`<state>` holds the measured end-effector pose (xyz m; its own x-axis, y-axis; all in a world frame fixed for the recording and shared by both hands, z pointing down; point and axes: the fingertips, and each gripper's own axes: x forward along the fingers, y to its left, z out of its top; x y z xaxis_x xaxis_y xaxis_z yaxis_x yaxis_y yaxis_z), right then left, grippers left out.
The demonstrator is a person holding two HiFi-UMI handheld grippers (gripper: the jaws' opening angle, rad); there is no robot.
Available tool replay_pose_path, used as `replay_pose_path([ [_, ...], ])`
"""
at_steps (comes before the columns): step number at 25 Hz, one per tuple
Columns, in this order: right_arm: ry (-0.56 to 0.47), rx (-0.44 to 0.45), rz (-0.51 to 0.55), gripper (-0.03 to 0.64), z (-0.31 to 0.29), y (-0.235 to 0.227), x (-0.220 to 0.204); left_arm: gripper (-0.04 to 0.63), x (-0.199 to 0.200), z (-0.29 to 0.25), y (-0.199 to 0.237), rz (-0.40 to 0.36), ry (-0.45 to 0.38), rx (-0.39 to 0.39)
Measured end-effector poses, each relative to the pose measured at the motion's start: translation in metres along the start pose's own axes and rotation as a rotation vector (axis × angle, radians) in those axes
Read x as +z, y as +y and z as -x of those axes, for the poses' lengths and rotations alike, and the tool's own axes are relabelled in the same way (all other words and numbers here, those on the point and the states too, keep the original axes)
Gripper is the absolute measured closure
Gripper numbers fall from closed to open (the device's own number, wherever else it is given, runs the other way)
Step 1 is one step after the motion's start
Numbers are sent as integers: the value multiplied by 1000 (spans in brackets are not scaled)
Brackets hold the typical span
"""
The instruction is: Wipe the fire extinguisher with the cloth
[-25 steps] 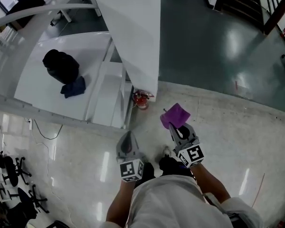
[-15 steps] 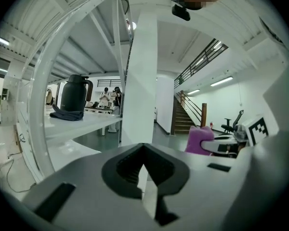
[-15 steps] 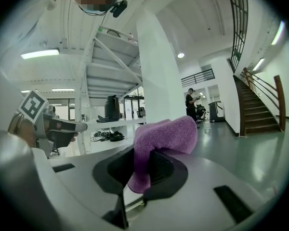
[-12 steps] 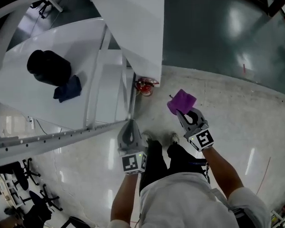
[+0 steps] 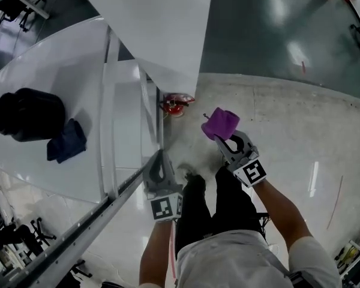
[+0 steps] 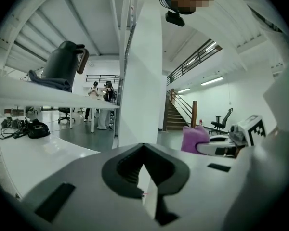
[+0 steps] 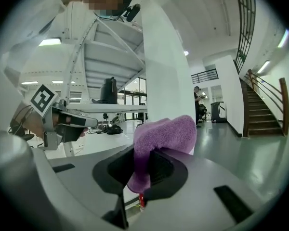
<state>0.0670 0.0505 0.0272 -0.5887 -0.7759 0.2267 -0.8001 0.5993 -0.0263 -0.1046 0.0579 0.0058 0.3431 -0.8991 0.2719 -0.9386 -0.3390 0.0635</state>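
Head view: the extinguisher (image 5: 173, 105) stands on the floor at the foot of the white pillar (image 5: 168, 29), upper centre of the frame. It now lies closer to both grippers than a second ago, as the person moves in and brings the grippers down. The right gripper (image 5: 224, 138) carries the cloth (image 5: 221, 123) just right of the extinguisher, not yet touching it. The left gripper (image 5: 160, 156) points at the pillar's base from lower left.

Left gripper view: the jaws are closed on nothing, and the pillar fills the centre.

Right gripper view: the jaws clamp the cloth (image 7: 164, 137); a red bit of the extinguisher (image 7: 141, 200) shows below it. Wiping looks about to start.
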Motion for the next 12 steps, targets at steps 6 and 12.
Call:
replay_pose_path([
  [6, 59, 83, -16, 560, -29, -25, -98, 591, -78, -52, -1, 2, 18, -10],
  [12, 88, 139, -44, 560, -41, -39, -208, 591, -165, -88, -13, -12, -4, -9],
])
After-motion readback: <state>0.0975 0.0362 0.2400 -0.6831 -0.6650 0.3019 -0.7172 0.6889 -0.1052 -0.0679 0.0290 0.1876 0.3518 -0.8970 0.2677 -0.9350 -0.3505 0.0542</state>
